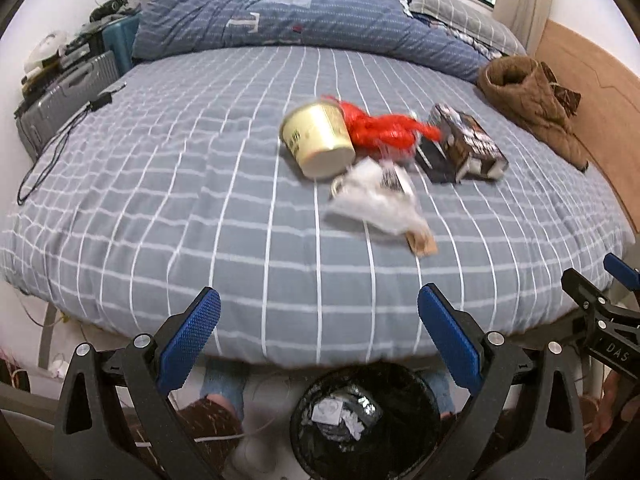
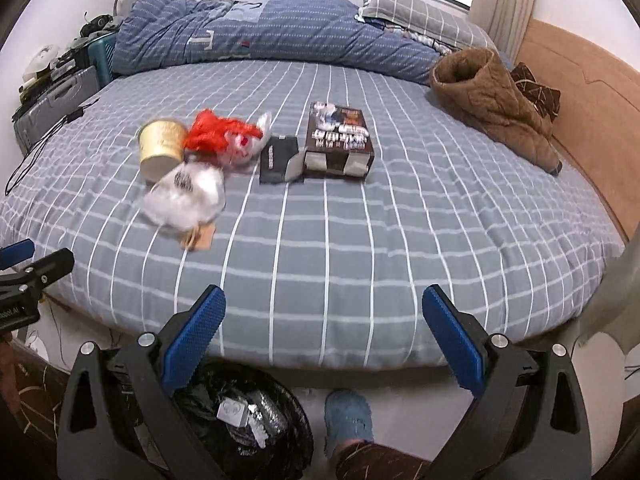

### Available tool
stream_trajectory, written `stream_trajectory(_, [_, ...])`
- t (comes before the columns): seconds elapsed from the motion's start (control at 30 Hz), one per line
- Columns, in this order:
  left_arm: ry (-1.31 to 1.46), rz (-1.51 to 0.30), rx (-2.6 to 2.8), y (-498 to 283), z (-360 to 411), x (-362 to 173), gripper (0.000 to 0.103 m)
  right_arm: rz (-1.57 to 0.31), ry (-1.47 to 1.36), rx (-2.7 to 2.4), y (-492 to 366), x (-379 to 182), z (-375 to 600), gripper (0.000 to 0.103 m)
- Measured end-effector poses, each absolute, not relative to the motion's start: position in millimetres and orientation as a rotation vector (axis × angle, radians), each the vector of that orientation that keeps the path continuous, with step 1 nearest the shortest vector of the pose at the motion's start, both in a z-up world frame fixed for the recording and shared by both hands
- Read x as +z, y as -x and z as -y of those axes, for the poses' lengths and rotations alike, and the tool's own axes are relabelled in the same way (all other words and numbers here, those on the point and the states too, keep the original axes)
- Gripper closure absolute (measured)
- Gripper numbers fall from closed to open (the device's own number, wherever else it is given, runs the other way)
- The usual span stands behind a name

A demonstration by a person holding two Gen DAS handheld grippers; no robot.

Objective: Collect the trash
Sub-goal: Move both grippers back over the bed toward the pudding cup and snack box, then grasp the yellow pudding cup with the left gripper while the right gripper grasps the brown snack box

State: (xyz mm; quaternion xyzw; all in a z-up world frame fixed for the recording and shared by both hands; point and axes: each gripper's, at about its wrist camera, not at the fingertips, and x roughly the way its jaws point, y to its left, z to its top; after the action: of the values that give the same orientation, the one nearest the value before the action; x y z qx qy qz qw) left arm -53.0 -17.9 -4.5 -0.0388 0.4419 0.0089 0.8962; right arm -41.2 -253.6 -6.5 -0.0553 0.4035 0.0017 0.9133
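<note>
Trash lies on the bed: a cream paper cup on its side, a red plastic bag, a crumpled white wrapper, a small brown card, a black packet and a dark printed box. A black-lined trash bin with some scraps stands on the floor below the bed edge. My left gripper and right gripper are both open and empty, held at the bed's near edge above the bin.
A folded blue quilt and pillow lie at the bed's far side. A brown jacket lies at the right by the wooden headboard. Suitcases and a cable stand at the left. A blue-slippered foot is beside the bin.
</note>
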Motion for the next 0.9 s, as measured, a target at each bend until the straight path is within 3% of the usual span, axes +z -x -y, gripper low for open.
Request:
stream_trajectory(0.43, [0.102, -0.891, 0.049, -35.4, 7.4, -0.5, 0.006, -0.816, 0.089, -0.012, -50.5, -6.4, 260.3, 0.008])
stream_trajectory(0.9, [0.130, -0.926, 0.084, -127.7, -6.3, -30.9, 0.006, -0.860, 0.036, -0.022, -165.4, -37.0, 264.8, 0.008])
